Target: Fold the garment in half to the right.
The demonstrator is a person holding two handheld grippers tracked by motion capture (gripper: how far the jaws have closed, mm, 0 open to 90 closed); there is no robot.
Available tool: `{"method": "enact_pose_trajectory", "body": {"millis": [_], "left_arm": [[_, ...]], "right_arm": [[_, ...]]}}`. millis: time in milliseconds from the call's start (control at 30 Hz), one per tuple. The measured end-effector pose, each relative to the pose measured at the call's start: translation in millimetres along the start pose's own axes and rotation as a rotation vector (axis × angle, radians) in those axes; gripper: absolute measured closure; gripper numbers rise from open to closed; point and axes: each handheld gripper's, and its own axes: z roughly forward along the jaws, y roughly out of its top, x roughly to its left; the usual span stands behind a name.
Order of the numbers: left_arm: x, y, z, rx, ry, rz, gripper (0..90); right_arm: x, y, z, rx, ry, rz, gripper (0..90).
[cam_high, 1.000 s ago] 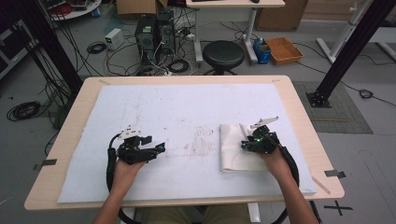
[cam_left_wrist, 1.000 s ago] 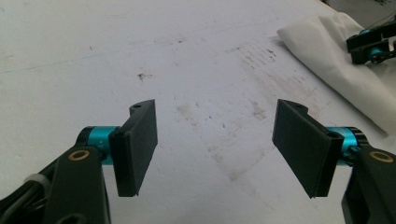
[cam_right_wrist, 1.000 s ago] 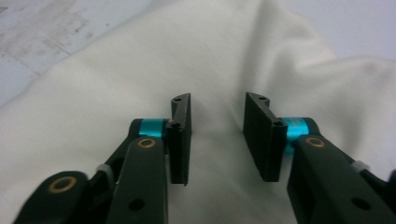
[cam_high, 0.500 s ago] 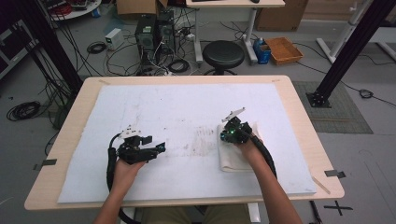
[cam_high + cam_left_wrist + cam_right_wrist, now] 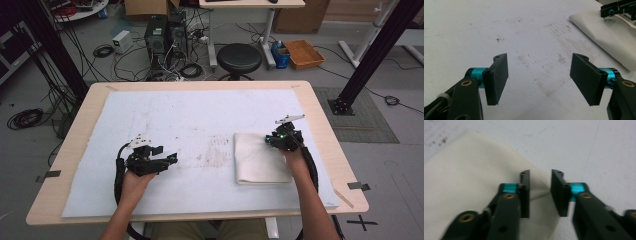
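While the right claw hangs over the far right corner of the folded cloth, its two black jaws stand a little way apart, with a narrow gap between them. The edge of the cloth runs through that gap, but the jaws do not look pressed on it yet, so I would call this claw partly open and holding nothing. The picture is blurry there, so I cannot be sure if a jaw touches the cloth.

To do this step well, I think the claw should go down until one jaw slips under the top layer at the corner and the other jaw sits on top. Then it should squeeze slowly. It should pinch only the top layer, not the whole pile, and not the white sheet under it.

The left claw is wide open and holds nothing. It waits low over the stained sheet. From it, the cloth lies well ahead and off to the right.

The cloth is cream white and soft. It is folded into a neat, flat, almost square shape with straight edges. It lies just left of the right claw, and most of it stretches back toward the person's hand.
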Motion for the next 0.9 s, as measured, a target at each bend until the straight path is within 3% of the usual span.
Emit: {"method": "enact_pose_trajectory", "body": {"millis": [100,167,300,367,433,500,600,667,733,833,900], "left_arm": [[0.9,0.2,-1.1,-0.001,0.001,0.002,31.0],[1.5,0.1,-2.0,-0.011,0.002,-0.006,31.0],[4.0,0.6,-4.8,-0.027,0.011,0.004,30.9],[4.5,0.9,-5.8,-0.032,0.018,0.003,28.8],[5.3,0.9,-6.6,-0.035,0.018,0.002,27.3],[5.9,0.4,-8.0,-0.035,0.020,0.009,27.3],[7.5,0.2,-9.9,-0.041,0.020,0.011,27.3],[9.4,0.1,-11.1,-0.044,0.018,0.011,27.3],[10.6,0.0,-11.6,-0.044,0.021,0.009,27.3],[10.9,-1.0,-10.4,-0.040,0.021,0.005,27.3],[10.5,-1.2,-10.4,-0.035,0.018,0.010,27.3]], "right_arm": [[2.7,-1.8,-20.9,-0.089,0.028,-0.012,61.3],[5.5,-7.1,-35.1,-0.115,0.042,-0.047,66.5],[14.3,-26.5,-48.7,-0.047,0.123,-0.147,72.0],[17.0,-37.7,-47.3,0.024,0.098,-0.192,74.0],[14.0,-48.4,-42.4,0.066,0.073,-0.199,73.9],[6.7,-56.7,-40.7,0.048,0.080,-0.158,73.1],[0.4,-57.6,-47.8,0.035,0.077,-0.116,58.0],[-0.5,-55.5,-57.3,-0.030,0.123,-0.084,47.2],[7.5,-50.8,-67.1,-0.081,0.170,-0.108,45.8],[36.3,-43.6,-71.4,-0.114,0.292,-0.224,65.7],[62.2,-39.4,-62.6,-0.086,0.364,-0.294,73.6]]}}
